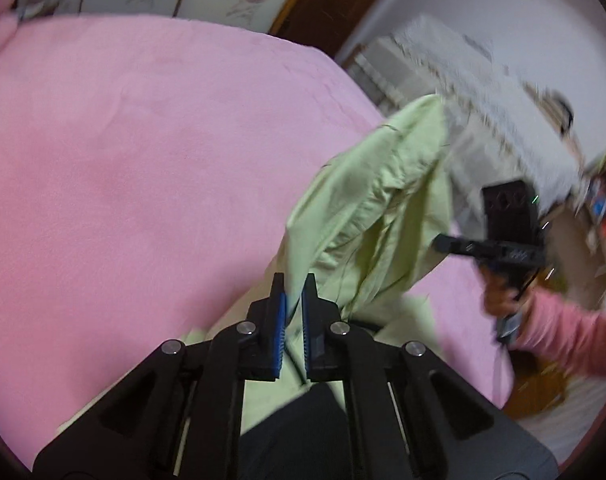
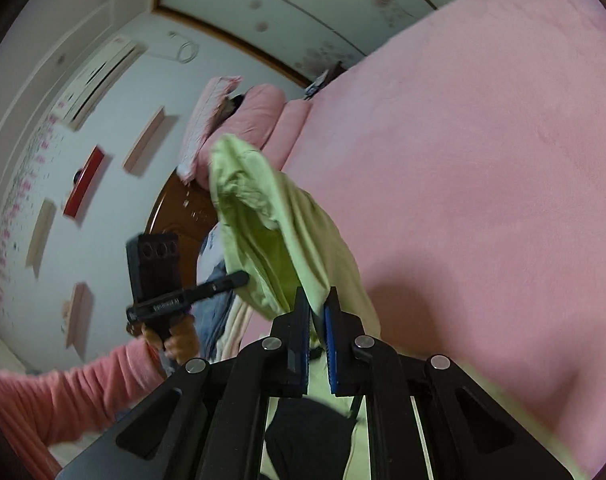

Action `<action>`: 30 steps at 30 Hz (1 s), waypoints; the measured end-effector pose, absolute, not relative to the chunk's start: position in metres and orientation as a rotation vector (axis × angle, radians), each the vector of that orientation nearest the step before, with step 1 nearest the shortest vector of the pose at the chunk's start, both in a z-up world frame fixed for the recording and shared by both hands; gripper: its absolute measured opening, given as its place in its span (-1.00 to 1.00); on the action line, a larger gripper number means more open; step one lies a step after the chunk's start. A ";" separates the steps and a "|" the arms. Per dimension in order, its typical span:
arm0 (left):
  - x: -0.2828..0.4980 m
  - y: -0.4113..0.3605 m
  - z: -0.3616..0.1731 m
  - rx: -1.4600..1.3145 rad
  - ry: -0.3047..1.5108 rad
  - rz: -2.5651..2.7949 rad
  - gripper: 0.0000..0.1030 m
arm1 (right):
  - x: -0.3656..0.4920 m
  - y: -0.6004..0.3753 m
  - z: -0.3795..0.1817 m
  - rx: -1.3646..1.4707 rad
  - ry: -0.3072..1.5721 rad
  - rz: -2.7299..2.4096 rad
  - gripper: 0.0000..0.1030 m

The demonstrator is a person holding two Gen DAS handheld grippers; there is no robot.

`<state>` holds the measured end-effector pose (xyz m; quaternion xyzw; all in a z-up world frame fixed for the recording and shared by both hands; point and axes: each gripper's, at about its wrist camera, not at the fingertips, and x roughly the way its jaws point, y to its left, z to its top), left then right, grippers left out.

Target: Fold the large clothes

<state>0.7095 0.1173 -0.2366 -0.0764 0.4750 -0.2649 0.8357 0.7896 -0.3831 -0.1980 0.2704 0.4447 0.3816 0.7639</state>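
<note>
I had both grippers, left gripper [image 1: 294,292] and right gripper [image 2: 317,304], with fingers clamped on the green garment [image 1: 367,208], hanging bunched above the pink bed [image 1: 143,160]; thin pinches might have slipped.

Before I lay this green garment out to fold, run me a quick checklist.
1. Left tool shut on the green garment: ok.
2. Right tool shut on the garment: ok.
3. Garment lifted off the pink bed: mostly; lower end cannot tell.
4. Cloth spread flat between the tools: not ok, it hangs bunched.
5. Bare bed surface ahead for laying down: ok.
</note>
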 end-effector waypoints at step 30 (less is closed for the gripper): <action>0.461 0.046 -0.327 -0.253 1.085 -0.069 -0.66 | 0.558 -0.249 -0.295 0.790 1.137 0.491 -0.85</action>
